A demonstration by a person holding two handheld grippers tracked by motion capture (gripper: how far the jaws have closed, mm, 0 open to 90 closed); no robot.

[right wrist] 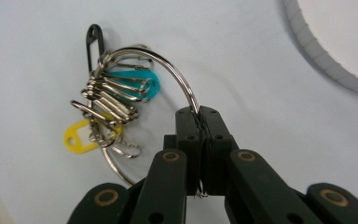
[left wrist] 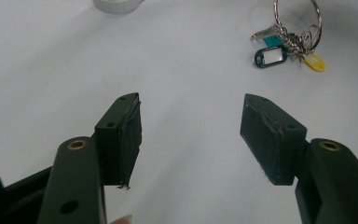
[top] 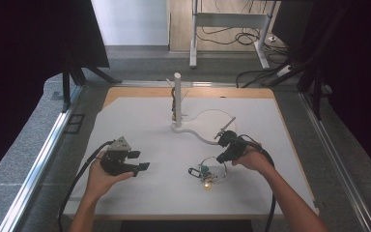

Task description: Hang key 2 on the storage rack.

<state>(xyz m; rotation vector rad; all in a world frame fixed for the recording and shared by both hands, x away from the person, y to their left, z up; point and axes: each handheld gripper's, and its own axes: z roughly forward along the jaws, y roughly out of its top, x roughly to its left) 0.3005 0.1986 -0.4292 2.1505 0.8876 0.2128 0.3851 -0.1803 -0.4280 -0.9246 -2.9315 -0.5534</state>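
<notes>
A large metal key ring (right wrist: 168,65) lies on the white table (top: 140,193), carrying several keys with teal (right wrist: 135,84), yellow (right wrist: 77,136) and black (left wrist: 270,57) tags. My right gripper (right wrist: 200,116) is shut on the ring's wire, its jaws pressed together around it. In the high view the key ring (top: 211,170) sits front centre, with the right gripper (top: 221,157) at its right edge. My left gripper (top: 139,161) is held over the table's left side, jaws wide apart with nothing between them (left wrist: 191,126); the key bunch (left wrist: 291,39) lies well ahead of it.
A white upright post (top: 177,99) stands on a curved white base (top: 193,131) at the table's back centre. A thin rod (top: 225,126) leans near the base's right end. The table's grey rails (top: 43,154) run along both sides.
</notes>
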